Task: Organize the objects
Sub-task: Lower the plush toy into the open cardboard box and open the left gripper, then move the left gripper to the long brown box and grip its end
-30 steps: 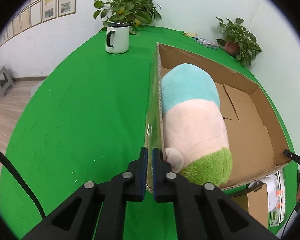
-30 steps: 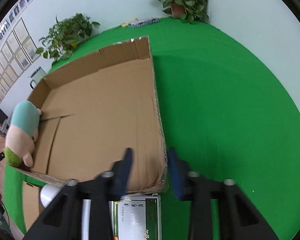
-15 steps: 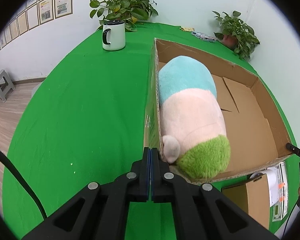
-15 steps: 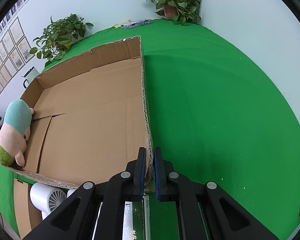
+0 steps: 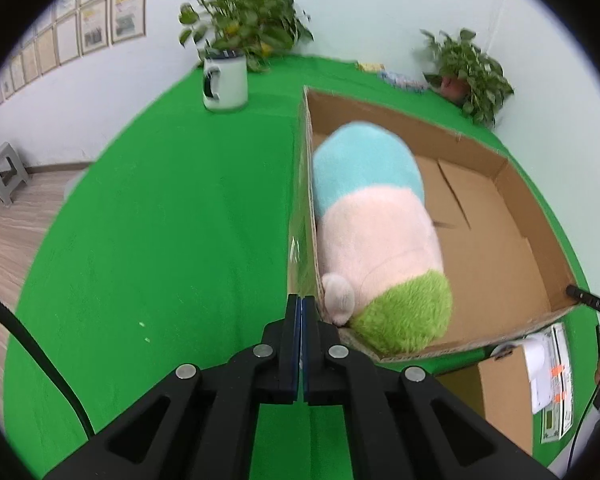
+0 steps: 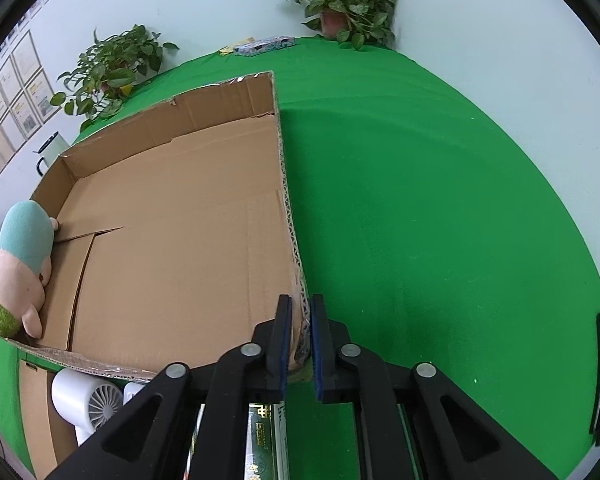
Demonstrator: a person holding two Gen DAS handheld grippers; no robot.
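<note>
Left claw (image 5: 301, 322) is clenched on the box (image 5: 496, 248) wall at its near left corner; right claw (image 6: 301, 330) grips the near right corner wall. The box sits on the green desk (image 6: 440, 220). Thin cardboard likely flexes, so corner holds suit it. Inside, a soft, light plush (image 5: 374, 240) lies along the left wall.

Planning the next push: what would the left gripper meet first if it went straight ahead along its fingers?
The left gripper is already shut on the cardboard box wall; going straight would run along that wall, with the plush toy just inside, probably brushed.
</note>
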